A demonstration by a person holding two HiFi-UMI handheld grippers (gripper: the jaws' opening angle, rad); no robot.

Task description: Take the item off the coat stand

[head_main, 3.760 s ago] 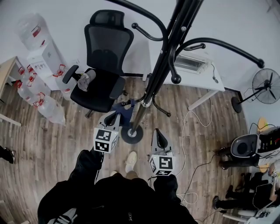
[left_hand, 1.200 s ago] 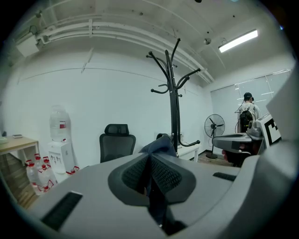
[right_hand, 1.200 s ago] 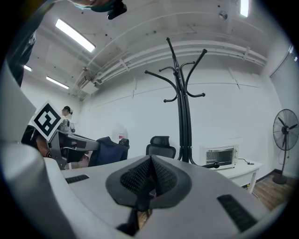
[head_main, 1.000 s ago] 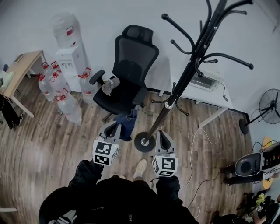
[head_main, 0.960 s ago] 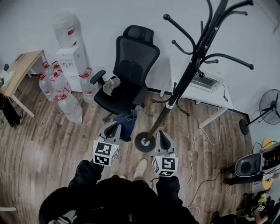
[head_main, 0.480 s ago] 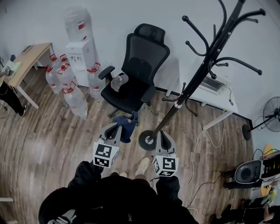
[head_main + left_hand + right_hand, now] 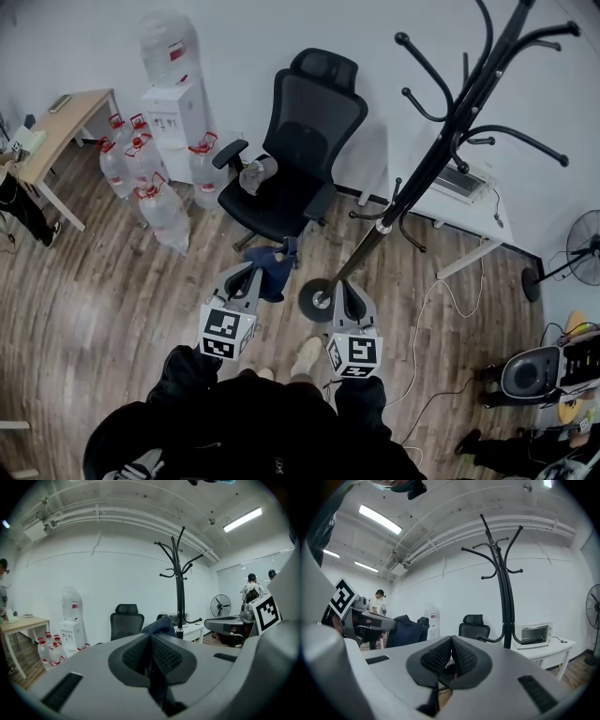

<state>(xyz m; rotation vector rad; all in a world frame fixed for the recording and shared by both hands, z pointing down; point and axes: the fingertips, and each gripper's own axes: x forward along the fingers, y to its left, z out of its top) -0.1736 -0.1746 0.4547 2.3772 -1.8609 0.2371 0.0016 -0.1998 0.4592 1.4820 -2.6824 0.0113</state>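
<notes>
Backed away since the earlier frame: the coat stand (image 7: pixel 424 178), then close overhead, now stands ahead at your right. Your left gripper (image 7: pixel 150 638): jaws clenched on a dark blue garment (image 7: pixel 272 267), held apart from the stand, above the wood floor (image 7: pixel 112 309). Your right gripper (image 7: pixel 451 641): jaws pressed together, empty.

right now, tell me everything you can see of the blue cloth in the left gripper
The blue cloth is dark, soft-looking and crumpled. The left gripper holds it, fingers shut on a fold; the rest bunches ahead of them and droops below. It is clear of the coat stand, whose hooks are bare.
</notes>
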